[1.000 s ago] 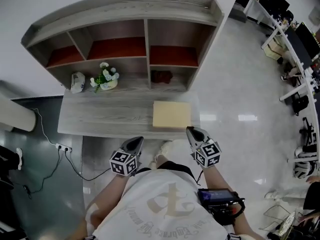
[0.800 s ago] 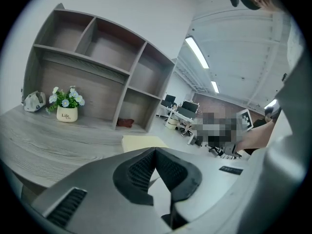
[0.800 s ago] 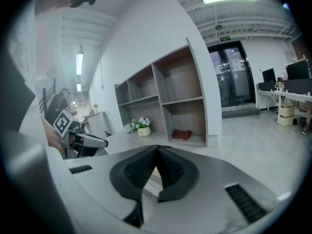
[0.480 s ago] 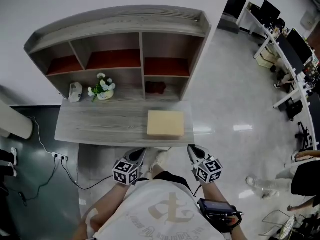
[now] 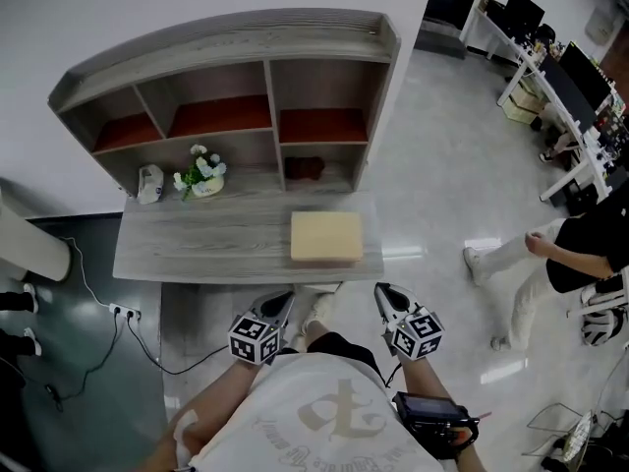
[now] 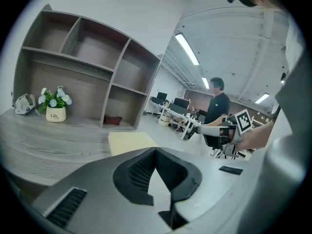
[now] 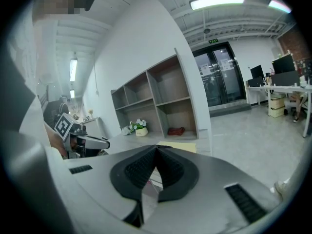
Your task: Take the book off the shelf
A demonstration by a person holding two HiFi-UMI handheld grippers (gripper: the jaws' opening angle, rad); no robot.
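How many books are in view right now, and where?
1. The book lies flat on the desk, toward its right end, in front of the shelf. The visible compartments hold no other.

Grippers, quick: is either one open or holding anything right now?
Left gripper: closed, holding nothing.
Right gripper: closed, holding nothing.
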